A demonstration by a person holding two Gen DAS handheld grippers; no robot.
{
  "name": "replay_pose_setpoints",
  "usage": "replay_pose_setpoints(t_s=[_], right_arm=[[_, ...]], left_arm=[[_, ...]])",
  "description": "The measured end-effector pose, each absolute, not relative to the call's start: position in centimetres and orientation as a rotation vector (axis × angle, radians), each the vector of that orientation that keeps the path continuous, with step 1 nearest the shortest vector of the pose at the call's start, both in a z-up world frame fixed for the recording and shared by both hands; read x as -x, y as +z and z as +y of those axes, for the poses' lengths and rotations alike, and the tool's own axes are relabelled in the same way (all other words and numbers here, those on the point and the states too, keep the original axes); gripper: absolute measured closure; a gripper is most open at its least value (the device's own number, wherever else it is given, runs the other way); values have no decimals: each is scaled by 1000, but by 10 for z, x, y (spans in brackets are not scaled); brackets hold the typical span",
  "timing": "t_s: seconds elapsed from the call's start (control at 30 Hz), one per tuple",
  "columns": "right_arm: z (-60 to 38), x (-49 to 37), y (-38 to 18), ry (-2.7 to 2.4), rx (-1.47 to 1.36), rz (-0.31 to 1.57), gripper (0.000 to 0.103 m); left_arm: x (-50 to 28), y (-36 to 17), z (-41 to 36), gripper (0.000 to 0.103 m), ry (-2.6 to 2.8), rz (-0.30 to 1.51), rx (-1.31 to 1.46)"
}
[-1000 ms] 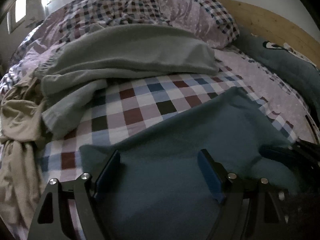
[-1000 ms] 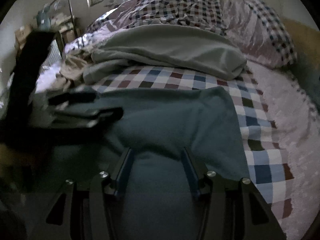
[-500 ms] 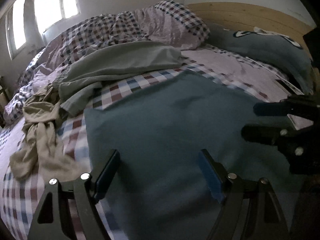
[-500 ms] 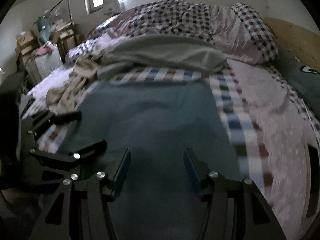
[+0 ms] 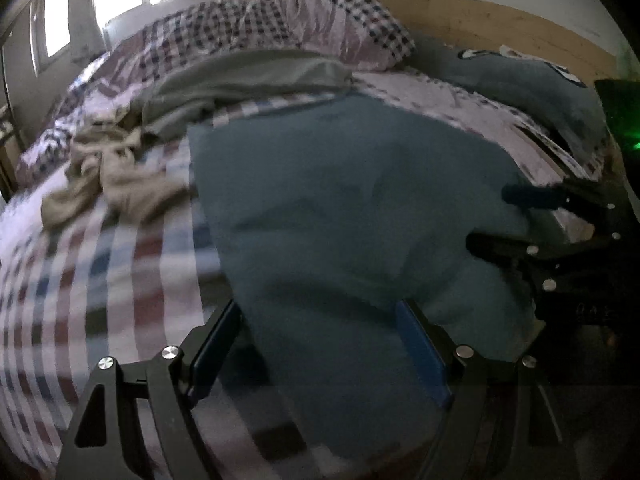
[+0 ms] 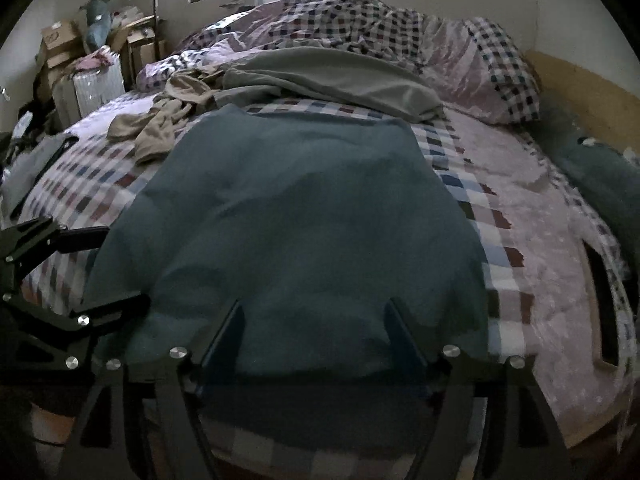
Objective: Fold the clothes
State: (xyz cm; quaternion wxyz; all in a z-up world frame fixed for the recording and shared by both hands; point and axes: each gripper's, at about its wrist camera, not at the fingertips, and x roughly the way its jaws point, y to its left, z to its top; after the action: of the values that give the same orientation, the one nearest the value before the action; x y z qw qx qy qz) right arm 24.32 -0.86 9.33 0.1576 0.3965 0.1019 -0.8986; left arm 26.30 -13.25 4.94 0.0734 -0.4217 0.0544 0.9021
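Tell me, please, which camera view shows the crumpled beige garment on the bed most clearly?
The right wrist view: the beige garment is sharp there, lying left of the teal garment. The left wrist view shows it nearer but motion-blurred.

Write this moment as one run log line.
stage: spreading | teal garment: flat on bed | left gripper: open | right gripper: open

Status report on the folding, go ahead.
Both hand-held grippers, left and right, open over teal garment. Garment spread flat on checked bed. Beige clothing beside it, not overlapping.
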Motion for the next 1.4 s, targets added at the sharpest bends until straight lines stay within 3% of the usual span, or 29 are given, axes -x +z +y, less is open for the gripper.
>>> replay_pose_setpoints(t_s=[0.17, 0.37, 0.63, 0.77, 1.3, 1.33, 1.4], right_arm=[[-7, -259, 86, -2553, -1222, 288, 22], [-3, -272, 75, -2511, -1340, 312, 22], [4, -290, 107, -2592, -1189, 210, 22], [5, -295, 128, -2640, -1047, 130, 22], [1, -290, 132, -2606, -973, 38, 22], [1, -290, 131, -2607, -974, 39, 22], [1, -291, 132, -2606, -973, 46, 22]], left_arm=[[-277, 46, -134, 20, 2661, 96, 1329], [-282, 39, -152, 20, 2537, -147, 1416], [-284, 21, -222, 20, 2220, -893, 1410], [-282, 5, -238, 20, 2067, -1133, 1375], [-271, -20, -224, 19, 1882, -1291, 1358], [-270, -21, -224, 22, 1877, -1302, 1356], [-268, -22, -226, 43, 1864, -1334, 1359]])
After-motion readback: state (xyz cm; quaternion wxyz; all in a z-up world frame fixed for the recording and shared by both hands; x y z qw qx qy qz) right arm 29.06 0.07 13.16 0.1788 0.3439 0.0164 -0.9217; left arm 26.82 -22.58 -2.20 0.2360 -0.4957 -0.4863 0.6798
